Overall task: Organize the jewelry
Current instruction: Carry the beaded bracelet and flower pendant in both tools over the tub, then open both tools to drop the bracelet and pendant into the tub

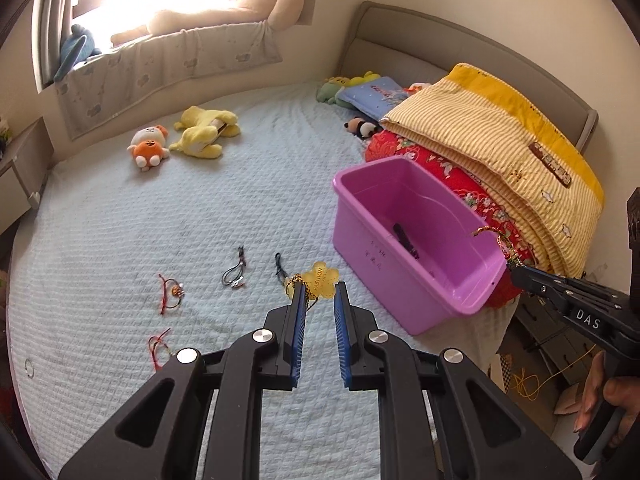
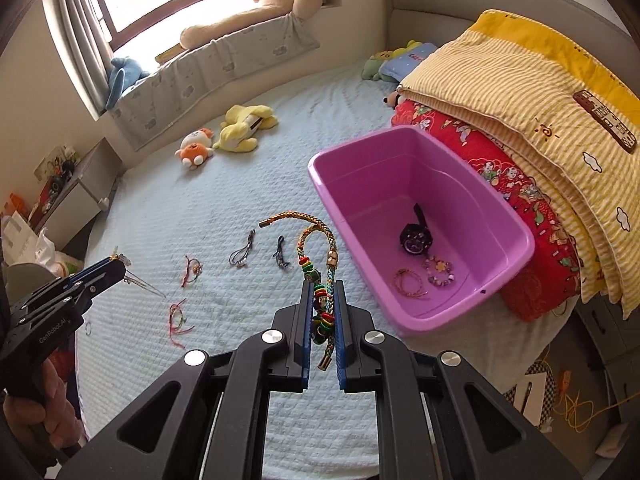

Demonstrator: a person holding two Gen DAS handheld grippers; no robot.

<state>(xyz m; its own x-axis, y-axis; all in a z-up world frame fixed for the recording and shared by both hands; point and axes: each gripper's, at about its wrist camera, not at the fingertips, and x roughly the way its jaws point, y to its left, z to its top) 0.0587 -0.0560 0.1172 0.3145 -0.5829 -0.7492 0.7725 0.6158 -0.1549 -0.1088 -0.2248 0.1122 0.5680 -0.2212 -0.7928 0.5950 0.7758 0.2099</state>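
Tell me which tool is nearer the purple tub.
Right. The right tool, shut on a braided bracelet, hangs beside the purple tub near its front rim; the left tool is farther off over the bedspread.

Bare bedspread [image 2: 248,184] lies open; purple tub [image 2: 516,240] and stacked quilts [image 2: 520,92] block rightward.

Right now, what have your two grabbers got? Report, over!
Right gripper shut on braided bead bracelet. Left gripper shut on gold chain with tag. Purple bin close ahead, path open.
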